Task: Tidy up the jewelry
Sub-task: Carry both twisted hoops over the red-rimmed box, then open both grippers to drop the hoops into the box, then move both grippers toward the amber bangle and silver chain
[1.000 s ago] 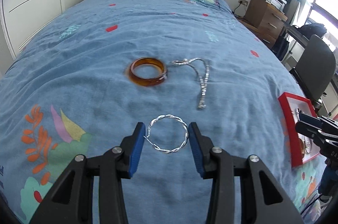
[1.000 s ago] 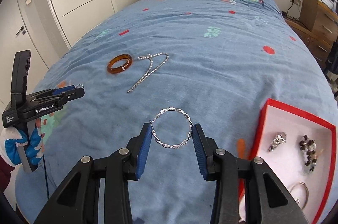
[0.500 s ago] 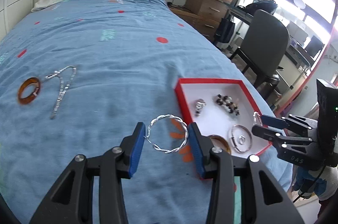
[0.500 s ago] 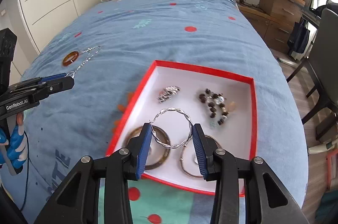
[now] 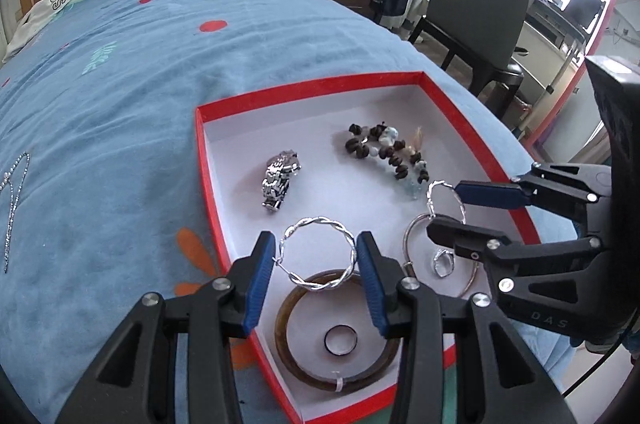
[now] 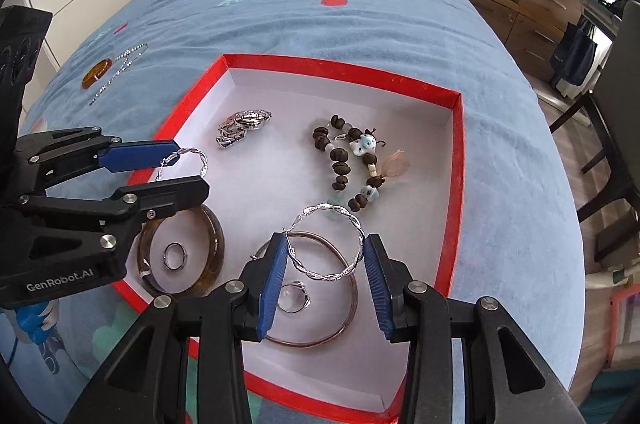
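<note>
Two twisted silver hoop earrings are held, one in each gripper. The left gripper (image 5: pixel 316 264) is closed on the left hoop earring (image 5: pixel 318 254), clamped by its sides between the blue pads (image 5: pixel 260 282); the right gripper (image 6: pixel 325 266) is likewise closed on the right hoop earring (image 6: pixel 328 244). Both hoops are carried above the near half of the red-rimmed tray (image 6: pixel 458 159), whose floor is white.

Beneath the left hoop a brown bangle (image 5: pixel 288 340) is seen lying flat, with a small dark ring (image 5: pixel 340 340) inside it. Beneath the right hoop a thin metal bangle (image 6: pixel 348 320) is laid, with a silver ring (image 6: pixel 295 298) inside it. Farther in, a silver watch (image 5: pixel 280 177) and a dark beaded bracelet (image 5: pixel 390 153) are set apart from each other on the tray floor.

Outside the tray, on the blue bedspread (image 6: pixel 360 23), an amber bangle (image 6: pixel 96 73) and a silver chain (image 6: pixel 120 67) are left just beside one another, well apart from the tray.
</note>
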`<action>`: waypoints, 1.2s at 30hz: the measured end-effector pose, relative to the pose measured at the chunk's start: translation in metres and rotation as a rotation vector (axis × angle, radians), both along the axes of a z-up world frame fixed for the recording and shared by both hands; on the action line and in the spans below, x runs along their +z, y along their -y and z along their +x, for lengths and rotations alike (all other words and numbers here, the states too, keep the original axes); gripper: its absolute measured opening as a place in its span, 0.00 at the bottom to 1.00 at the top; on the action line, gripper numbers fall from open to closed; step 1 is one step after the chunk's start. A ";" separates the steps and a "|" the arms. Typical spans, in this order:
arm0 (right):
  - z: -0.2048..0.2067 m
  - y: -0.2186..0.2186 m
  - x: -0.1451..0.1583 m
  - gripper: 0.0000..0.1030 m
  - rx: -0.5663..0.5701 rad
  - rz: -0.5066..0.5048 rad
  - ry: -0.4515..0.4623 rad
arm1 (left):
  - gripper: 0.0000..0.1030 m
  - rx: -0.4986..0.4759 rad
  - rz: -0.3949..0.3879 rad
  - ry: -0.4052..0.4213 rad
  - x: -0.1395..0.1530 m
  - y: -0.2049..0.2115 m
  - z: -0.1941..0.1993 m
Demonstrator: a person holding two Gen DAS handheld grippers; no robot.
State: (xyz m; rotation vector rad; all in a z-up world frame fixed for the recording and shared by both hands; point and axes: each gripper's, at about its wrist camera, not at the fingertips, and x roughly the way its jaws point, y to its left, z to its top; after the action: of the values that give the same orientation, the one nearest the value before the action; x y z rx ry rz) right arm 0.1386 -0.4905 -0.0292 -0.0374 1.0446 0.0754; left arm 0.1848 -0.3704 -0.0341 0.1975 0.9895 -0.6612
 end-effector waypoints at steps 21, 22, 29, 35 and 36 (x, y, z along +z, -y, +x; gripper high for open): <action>0.007 -0.003 -0.004 0.40 0.086 -0.099 -0.108 | 0.40 -0.048 0.148 0.029 -0.010 0.014 0.001; 0.004 -0.003 -0.002 0.40 0.083 -0.101 -0.107 | 0.40 -0.050 0.145 0.026 -0.009 0.013 0.000; -0.025 -0.004 0.026 0.42 0.050 -0.119 -0.084 | 0.40 -0.042 0.082 0.054 0.034 -0.013 -0.017; -0.053 -0.014 0.075 0.46 0.015 -0.104 0.007 | 0.40 0.071 -0.007 0.131 0.105 -0.087 -0.015; -0.056 -0.017 0.084 0.47 0.014 -0.098 0.025 | 0.40 0.090 -0.009 0.149 0.115 -0.103 -0.014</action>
State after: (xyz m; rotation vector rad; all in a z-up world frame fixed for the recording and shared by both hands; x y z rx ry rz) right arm 0.0826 -0.4731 0.0549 -0.1344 1.0226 0.0361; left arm 0.1710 -0.2679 0.0805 0.1901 0.8476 -0.5601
